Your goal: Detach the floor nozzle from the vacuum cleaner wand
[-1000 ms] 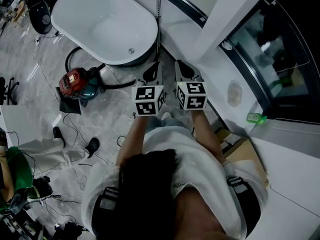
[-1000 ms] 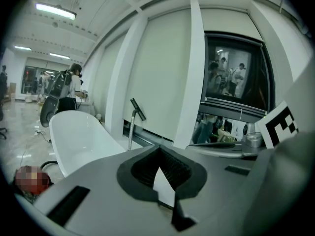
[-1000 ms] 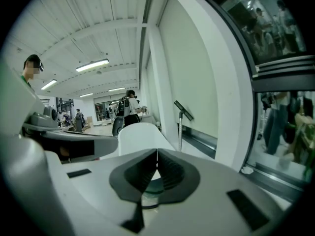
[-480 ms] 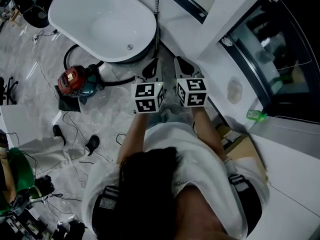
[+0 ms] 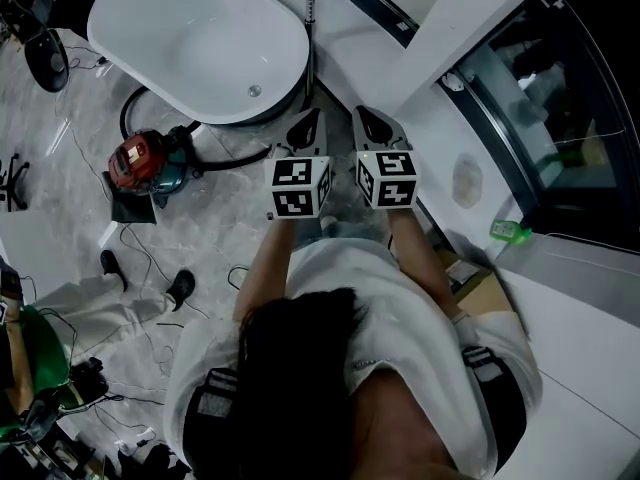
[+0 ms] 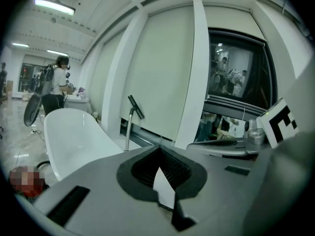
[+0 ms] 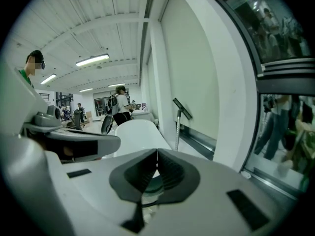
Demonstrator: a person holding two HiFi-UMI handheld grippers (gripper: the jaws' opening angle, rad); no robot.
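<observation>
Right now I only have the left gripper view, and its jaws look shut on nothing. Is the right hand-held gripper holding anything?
Observer: No. The right hand-held gripper is shut with nothing between its jaws, as its own view shows.
Operator: Where is the vacuum?
Observer: The head view shows a red canister vacuum on the floor beside the bathtub.
Operator: And its hose?
Observer: The black hose runs from the canister toward the left hand-held gripper and passes out of sight behind it.

No legible text or labels
</observation>
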